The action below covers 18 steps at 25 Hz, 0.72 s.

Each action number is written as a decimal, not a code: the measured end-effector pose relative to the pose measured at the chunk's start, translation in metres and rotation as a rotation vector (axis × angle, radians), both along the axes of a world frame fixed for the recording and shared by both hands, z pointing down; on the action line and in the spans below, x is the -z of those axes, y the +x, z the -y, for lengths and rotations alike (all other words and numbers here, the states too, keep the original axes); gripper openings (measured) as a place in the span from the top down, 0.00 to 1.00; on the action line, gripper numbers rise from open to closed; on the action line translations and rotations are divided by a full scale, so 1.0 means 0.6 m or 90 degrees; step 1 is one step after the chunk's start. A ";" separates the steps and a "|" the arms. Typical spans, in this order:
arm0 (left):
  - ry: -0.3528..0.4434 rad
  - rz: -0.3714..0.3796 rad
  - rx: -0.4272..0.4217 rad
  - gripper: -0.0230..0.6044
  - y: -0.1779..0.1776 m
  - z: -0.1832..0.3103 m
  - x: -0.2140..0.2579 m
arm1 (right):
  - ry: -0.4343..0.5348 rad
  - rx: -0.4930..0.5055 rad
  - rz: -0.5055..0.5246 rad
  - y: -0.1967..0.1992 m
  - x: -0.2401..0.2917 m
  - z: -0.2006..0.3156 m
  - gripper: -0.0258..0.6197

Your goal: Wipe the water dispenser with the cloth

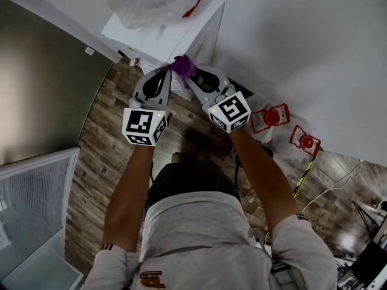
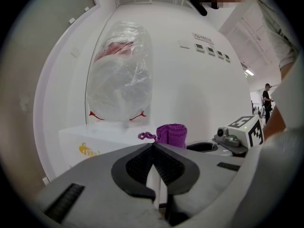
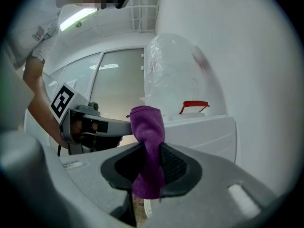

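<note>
A white water dispenser (image 1: 172, 32) stands against the wall, its bottle wrapped in clear plastic (image 2: 121, 77). My right gripper (image 1: 189, 77) is shut on a purple cloth (image 3: 148, 148), which sticks up between its jaws just in front of the dispenser's top edge. The same cloth (image 2: 171, 133) shows in the left gripper view, beyond the jaw tips. My left gripper (image 1: 162, 72) hangs beside the right one, jaws closed together with nothing between them. Both point at the dispenser (image 3: 204, 132).
Two red-handled containers (image 1: 271, 117) stand on the wood floor to the right, by the white wall. A glass partition (image 1: 33, 192) is at the lower left. A yellow-black striped bar (image 1: 304, 174) lies near the right foot. Another person (image 2: 267, 96) stands far off.
</note>
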<state>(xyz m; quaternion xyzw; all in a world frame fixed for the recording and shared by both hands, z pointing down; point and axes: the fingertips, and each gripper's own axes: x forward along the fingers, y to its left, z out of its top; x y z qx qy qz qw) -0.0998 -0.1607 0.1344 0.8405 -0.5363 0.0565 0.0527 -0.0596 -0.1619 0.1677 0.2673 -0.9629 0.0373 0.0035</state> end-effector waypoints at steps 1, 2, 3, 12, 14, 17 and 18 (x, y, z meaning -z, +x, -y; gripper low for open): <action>0.000 -0.001 0.002 0.97 -0.001 0.002 -0.001 | 0.000 0.001 0.000 -0.002 -0.003 0.003 0.82; 0.000 -0.001 0.003 0.97 -0.001 0.004 0.000 | 0.000 0.001 0.000 -0.004 -0.005 0.006 0.82; 0.001 -0.002 0.005 0.97 -0.002 0.006 0.000 | 0.001 0.000 0.001 -0.004 -0.007 0.009 0.82; -0.001 -0.013 0.015 0.97 0.000 0.012 0.009 | -0.018 -0.035 0.002 0.025 -0.025 0.053 0.82; -0.003 -0.014 0.013 0.97 0.003 0.012 0.009 | -0.025 -0.054 0.006 0.039 -0.027 0.076 0.82; -0.008 -0.016 0.009 0.97 0.009 0.012 0.006 | -0.033 -0.084 0.010 0.061 -0.033 0.115 0.82; -0.010 -0.017 0.008 0.97 0.012 0.012 0.004 | -0.034 -0.094 0.010 0.068 -0.035 0.129 0.82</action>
